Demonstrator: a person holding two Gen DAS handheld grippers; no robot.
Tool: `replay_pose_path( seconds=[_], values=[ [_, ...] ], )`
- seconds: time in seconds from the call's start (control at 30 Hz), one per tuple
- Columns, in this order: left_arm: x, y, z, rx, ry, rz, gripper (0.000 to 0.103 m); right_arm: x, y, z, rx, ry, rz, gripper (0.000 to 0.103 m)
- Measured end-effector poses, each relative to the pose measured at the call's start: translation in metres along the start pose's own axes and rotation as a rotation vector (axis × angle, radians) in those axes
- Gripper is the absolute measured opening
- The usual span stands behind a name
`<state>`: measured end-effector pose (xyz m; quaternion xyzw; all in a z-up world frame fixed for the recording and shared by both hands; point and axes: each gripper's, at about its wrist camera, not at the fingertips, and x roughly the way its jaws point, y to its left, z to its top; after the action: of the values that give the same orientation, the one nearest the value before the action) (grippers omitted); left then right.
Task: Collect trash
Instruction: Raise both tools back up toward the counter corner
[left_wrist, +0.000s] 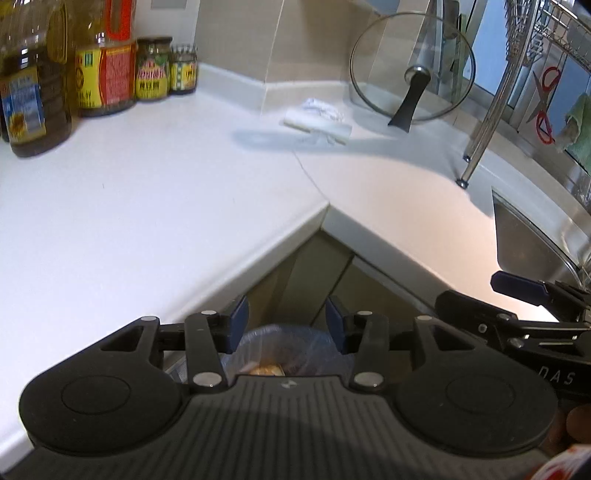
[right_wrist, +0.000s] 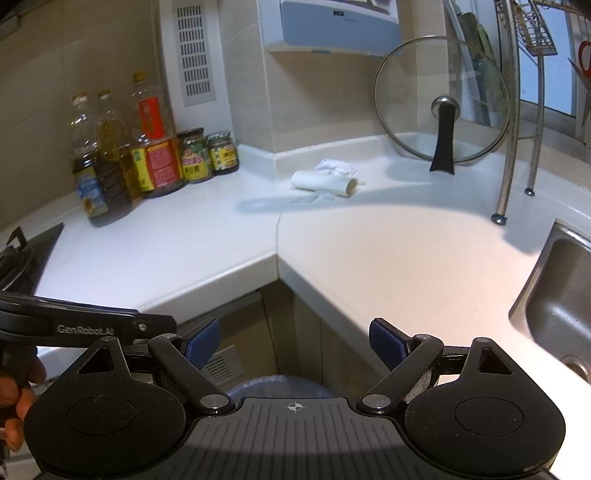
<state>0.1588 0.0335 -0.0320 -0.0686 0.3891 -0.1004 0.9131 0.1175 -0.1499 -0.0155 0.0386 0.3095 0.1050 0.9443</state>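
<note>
A white paper roll (right_wrist: 325, 184) lies on the white counter near the back corner, with a crumpled white tissue (right_wrist: 336, 168) behind it; both also show in the left wrist view, the roll (left_wrist: 317, 125) and the tissue (left_wrist: 319, 107). A bin lined with a blue bag (left_wrist: 284, 347) stands on the floor below the counter corner, with some yellowish scraps inside; its rim shows in the right wrist view (right_wrist: 275, 386). My left gripper (left_wrist: 286, 319) is open and empty above the bin. My right gripper (right_wrist: 295, 343) is open and empty, also above the bin.
Oil bottles and jars (right_wrist: 147, 158) stand at the back left. A glass pot lid (right_wrist: 441, 103) leans on the wall. A steel rack leg (right_wrist: 508, 147) and a sink (right_wrist: 557, 295) are at the right. A stove (right_wrist: 22, 258) is at the left.
</note>
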Motion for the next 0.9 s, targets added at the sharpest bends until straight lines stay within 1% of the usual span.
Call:
replay_pose_path(
  seconds=[0.07,0.13,0.3,0.43,0.53,0.7,0.9],
  values=[
    [-0.002,0.002,0.006,0.005,-0.016,0.001,0.047,-0.001,-0.001,0.005,0.003,-0.016,-0.014,0.087],
    [-0.004,0.004,0.011,0.010,-0.030,0.004,0.048,-0.001,-0.004,0.010,0.009,-0.028,-0.032,0.087],
    [-0.008,0.010,0.028,0.022,-0.072,0.001,0.055,-0.004,-0.010,0.023,0.040,-0.044,-0.080,0.087],
    [-0.005,0.010,0.043,0.058,-0.084,-0.015,0.056,-0.010,-0.015,0.029,0.054,-0.066,-0.123,0.087],
    [0.001,0.007,0.052,0.075,-0.084,-0.025,0.060,-0.012,-0.019,0.033,0.050,-0.076,-0.144,0.087],
    [0.015,0.001,0.067,0.080,-0.096,-0.023,0.062,0.003,-0.033,0.047,0.017,-0.084,-0.140,0.087],
    [0.044,-0.006,0.093,0.034,-0.098,0.022,0.063,0.043,-0.061,0.074,-0.010,-0.083,-0.087,0.087]
  ],
)
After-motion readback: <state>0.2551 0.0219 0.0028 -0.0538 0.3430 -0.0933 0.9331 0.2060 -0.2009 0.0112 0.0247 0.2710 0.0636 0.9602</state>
